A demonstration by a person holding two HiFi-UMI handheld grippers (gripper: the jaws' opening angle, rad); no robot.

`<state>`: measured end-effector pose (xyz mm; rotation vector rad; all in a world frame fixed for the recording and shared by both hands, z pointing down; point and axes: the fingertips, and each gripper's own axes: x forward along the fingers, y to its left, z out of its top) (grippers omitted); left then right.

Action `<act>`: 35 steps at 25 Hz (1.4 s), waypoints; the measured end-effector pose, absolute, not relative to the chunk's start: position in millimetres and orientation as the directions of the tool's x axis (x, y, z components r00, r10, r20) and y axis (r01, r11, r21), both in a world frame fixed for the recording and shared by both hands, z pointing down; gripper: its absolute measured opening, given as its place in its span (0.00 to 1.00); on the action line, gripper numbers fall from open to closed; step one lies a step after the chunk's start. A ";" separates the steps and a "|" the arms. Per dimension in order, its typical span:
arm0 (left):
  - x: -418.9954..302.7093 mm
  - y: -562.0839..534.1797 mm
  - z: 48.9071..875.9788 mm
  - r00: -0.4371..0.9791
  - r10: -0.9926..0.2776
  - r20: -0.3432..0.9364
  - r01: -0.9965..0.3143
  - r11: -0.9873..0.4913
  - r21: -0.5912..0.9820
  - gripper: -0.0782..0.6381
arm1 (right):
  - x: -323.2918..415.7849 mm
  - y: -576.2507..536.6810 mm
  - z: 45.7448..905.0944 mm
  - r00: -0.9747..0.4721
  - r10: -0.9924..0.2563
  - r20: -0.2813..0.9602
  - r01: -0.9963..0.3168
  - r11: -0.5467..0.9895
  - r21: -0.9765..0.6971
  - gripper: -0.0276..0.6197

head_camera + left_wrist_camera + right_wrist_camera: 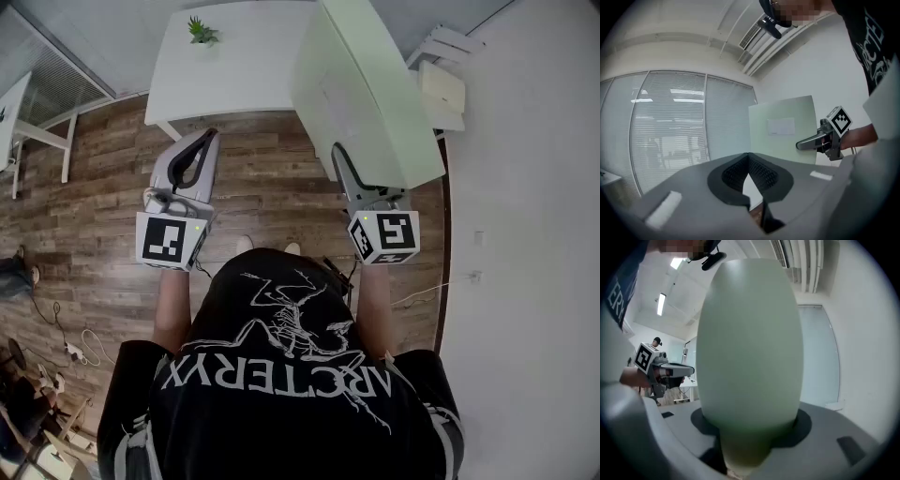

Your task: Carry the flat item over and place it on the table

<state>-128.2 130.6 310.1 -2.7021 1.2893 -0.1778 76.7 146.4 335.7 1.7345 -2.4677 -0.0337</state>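
Observation:
The flat item is a pale green board (367, 86), held up on edge and tilted over the wood floor. My right gripper (345, 167) is shut on its near lower edge. In the right gripper view the board (750, 343) fills the middle and stands between the jaws. In the left gripper view it (782, 127) shows beside the right gripper (808, 143). My left gripper (199, 155) hangs to the left of the board, shut with nothing in it; its jaw tips (749, 159) meet. The white table (246, 82) lies ahead, partly hidden by the board.
A small potted plant (202, 33) stands at the table's far left. White shelving (442, 86) sits against the white wall (525, 234) on the right. Another white desk (17, 117) is at far left. Cables (67, 349) lie on the floor at lower left.

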 end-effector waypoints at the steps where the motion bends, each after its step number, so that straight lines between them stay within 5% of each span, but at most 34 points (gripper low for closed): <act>1: -128.4 130.3 309.8 0.626 -0.778 0.042 -0.762 -0.623 -0.180 0.12 | 76.7 146.5 335.3 -0.332 -0.939 0.088 -0.936 0.340 0.091 0.46; 35: -58.4 146.5 320.2 0.580 -0.811 0.076 -0.779 -0.579 -0.242 0.12 | 141.0 152.8 337.1 -0.376 -0.926 0.027 -0.924 0.377 0.061 0.46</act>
